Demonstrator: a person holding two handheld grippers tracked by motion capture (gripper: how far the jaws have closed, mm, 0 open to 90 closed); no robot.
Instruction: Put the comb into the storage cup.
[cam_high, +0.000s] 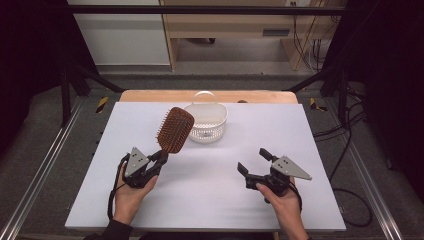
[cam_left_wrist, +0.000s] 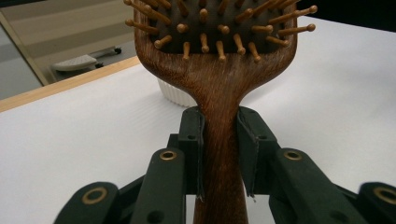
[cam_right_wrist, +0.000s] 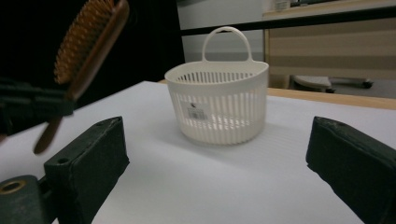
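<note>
Hairbrush (cam_high: 174, 131) is up off the table (cam_high: 210, 175), short of the white basket (cam_high: 206, 121) just beyond it; dropping it in is, I judge, what's left. My left gripper (cam_high: 161, 157) pinches its wooden handle, bristle head raised. My right gripper (cam_high: 254, 162) hangs spread wide, holding nothing.

I am working in a lab or test room set up for recording. My counter (cam_high: 210, 200) is a wooden top under a plain white sheet, framed by black metal struts (cam_high: 70, 85) and aluminium rails (cam_high: 45, 165) on a grey carpeted floor. Ahead of my left gripper (cam_high: 161, 156) stands light wood furniture (cam_high: 225, 30). Off beyond my right gripper (cam_high: 255, 161), loose black cables (cam_high: 345, 145) trail across the floor.
</note>
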